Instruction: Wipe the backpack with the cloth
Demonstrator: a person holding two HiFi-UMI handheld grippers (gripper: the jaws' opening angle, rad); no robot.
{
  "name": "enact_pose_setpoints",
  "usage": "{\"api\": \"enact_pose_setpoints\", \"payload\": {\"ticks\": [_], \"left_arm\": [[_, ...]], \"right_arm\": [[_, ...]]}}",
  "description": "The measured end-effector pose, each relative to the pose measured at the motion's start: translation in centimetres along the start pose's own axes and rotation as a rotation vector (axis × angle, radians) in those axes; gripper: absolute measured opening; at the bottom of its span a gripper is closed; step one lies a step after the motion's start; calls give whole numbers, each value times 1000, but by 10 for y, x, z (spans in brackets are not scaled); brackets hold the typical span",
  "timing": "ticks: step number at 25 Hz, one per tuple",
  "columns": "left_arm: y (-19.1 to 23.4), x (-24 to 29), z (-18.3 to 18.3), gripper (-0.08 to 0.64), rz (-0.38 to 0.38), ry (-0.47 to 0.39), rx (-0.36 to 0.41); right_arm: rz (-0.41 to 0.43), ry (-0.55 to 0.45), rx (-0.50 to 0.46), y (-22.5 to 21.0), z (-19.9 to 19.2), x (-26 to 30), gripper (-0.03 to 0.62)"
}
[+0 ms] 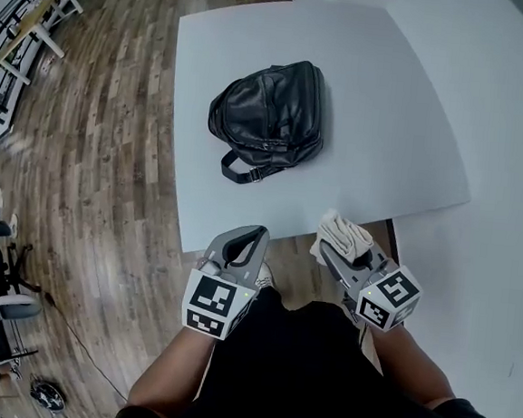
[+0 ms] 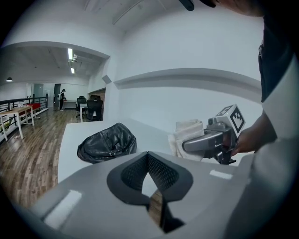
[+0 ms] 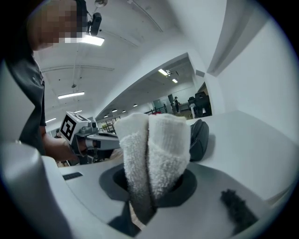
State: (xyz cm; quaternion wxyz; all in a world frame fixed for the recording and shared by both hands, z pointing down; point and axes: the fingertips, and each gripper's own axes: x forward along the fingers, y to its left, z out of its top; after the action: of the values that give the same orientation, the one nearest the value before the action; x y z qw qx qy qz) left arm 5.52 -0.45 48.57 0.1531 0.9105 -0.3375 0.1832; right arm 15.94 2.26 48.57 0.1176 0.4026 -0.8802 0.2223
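Two tools hang just off the near edge of a bare white counter (image 1: 386,133), which stands on a wood-plank floor (image 1: 103,144) beside a white wall (image 1: 514,135). The left tool (image 1: 259,233) has its jaws together with nothing between them, and the right tool (image 1: 333,248) is clamped on a folded white cloth (image 1: 343,231). The black backpack (image 1: 270,113) lies on the counter, well apart from both, and desks (image 1: 41,20) line the open room's far side under strip lights (image 2: 70,53).

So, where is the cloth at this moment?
In the head view the cloth is at lower right, clamped in the fingers of the right gripper at the table's near edge, nearer than the backpack.
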Motion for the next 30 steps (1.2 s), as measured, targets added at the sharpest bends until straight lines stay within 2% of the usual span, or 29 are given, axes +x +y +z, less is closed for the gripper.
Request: {"api": "enact_pose_setpoints", "payload": {"ticks": [6,10,17,23,27,30], "left_arm": [[19,42,26,6,-17,-1,-13],[28,69,38,6,22,3,-32],[34,117,60,6,153,-48,-213],[36,145,69,6,249,-45,-231],[26,159,74,6,283,-24,-227],[23,160,74,6,312,-5,-209]], "right_arm": [[-3,-20,-27,-46,42,24,90],[35,-9,-49,-79,60,37,91],[174,48,-105,-136,73,52,91],[222,62,-134,-183,82,56,91],[204,83,-189,-223,78,60,90],[167,97,-241,-256,72,83,90]]}}
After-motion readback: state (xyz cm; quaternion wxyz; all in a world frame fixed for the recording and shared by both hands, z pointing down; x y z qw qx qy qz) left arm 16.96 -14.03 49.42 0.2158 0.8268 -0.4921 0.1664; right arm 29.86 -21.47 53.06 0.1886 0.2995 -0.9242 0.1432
